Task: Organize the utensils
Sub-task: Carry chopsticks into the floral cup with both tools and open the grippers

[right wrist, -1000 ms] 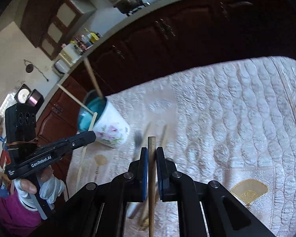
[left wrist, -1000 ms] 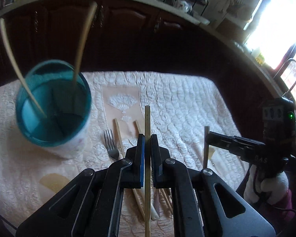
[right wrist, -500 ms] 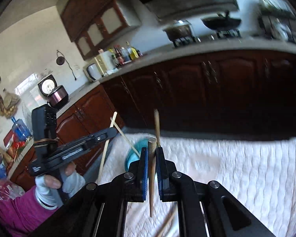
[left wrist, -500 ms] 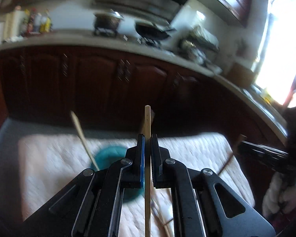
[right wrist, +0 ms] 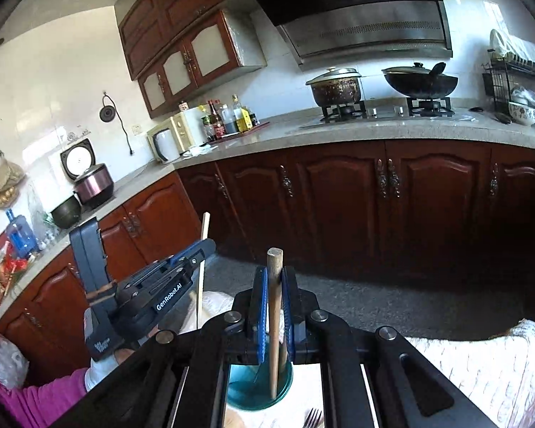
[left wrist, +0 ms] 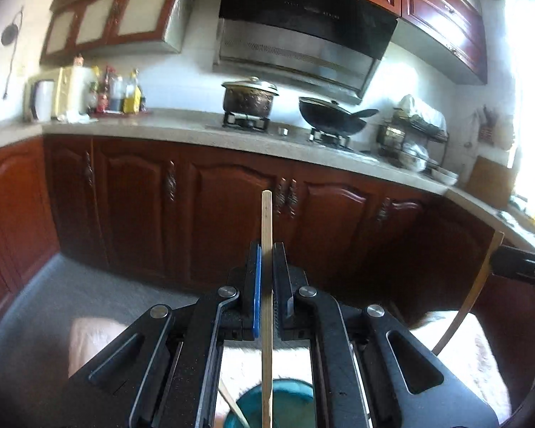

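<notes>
My left gripper (left wrist: pixel 265 249) is shut on a thin pale wooden chopstick (left wrist: pixel 266 221) held upright; its lower end hangs over the teal cup (left wrist: pixel 285 406) below. It also shows in the right wrist view (right wrist: pixel 205 249). My right gripper (right wrist: pixel 274 274) is shut on a thicker brown wooden chopstick (right wrist: pixel 275 306), upright, its lower end inside the teal cup (right wrist: pixel 258 388). The right gripper's tip (left wrist: pixel 517 267) and its chopstick (left wrist: pixel 470 296) show at the right of the left wrist view. A fork (right wrist: pixel 314 419) lies on the quilted cloth (right wrist: pixel 481 367).
Dark wooden cabinets (left wrist: pixel 232 207) and a counter (right wrist: pixel 374 132) with a pot (right wrist: pixel 335 87) and a wok (right wrist: pixel 421 80) stand beyond the table. Another stick (left wrist: pixel 233 404) leans in the cup.
Both grippers have tilted up from looking down at the table to looking level at the kitchen. They moved over the teal cup, each still holding its chopstick.
</notes>
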The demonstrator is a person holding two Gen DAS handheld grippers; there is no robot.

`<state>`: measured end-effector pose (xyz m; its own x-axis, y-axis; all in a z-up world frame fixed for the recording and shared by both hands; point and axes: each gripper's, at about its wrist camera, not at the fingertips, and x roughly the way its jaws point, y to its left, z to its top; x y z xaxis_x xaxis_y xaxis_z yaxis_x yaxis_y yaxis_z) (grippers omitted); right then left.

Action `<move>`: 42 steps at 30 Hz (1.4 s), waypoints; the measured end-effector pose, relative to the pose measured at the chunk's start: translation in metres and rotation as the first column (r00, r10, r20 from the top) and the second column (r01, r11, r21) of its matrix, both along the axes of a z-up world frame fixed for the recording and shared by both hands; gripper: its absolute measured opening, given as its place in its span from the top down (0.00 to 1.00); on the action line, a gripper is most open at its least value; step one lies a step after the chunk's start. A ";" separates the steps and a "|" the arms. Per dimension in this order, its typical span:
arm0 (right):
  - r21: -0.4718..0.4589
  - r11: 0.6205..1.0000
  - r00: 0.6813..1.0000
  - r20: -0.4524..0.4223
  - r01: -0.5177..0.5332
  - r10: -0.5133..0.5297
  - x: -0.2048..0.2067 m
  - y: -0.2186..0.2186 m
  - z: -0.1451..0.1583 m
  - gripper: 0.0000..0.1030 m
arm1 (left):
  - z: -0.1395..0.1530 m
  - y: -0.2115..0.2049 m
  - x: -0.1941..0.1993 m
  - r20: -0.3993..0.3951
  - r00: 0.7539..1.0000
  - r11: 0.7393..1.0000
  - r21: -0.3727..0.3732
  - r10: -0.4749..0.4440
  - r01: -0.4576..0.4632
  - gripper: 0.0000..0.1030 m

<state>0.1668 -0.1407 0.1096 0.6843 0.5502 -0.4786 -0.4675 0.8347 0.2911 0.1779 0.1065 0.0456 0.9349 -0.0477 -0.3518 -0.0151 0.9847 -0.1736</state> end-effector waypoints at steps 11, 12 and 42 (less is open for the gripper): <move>-0.039 0.999 0.999 -0.043 -0.008 0.007 0.023 0.009 -0.037 0.93 | -0.042 -0.007 0.013 0.061 0.994 0.991 0.095 0.091 -0.097 0.96; -0.039 0.999 0.998 -0.056 -0.014 0.011 0.023 0.010 -0.044 0.93 | -0.046 -0.006 0.012 0.054 0.995 0.991 0.093 0.089 -0.094 0.96; -0.016 1.000 0.953 -0.302 0.025 -0.029 -0.029 -0.001 -0.138 0.66 | -0.050 -0.013 -0.066 -0.158 0.987 0.996 0.081 -0.034 0.048 0.61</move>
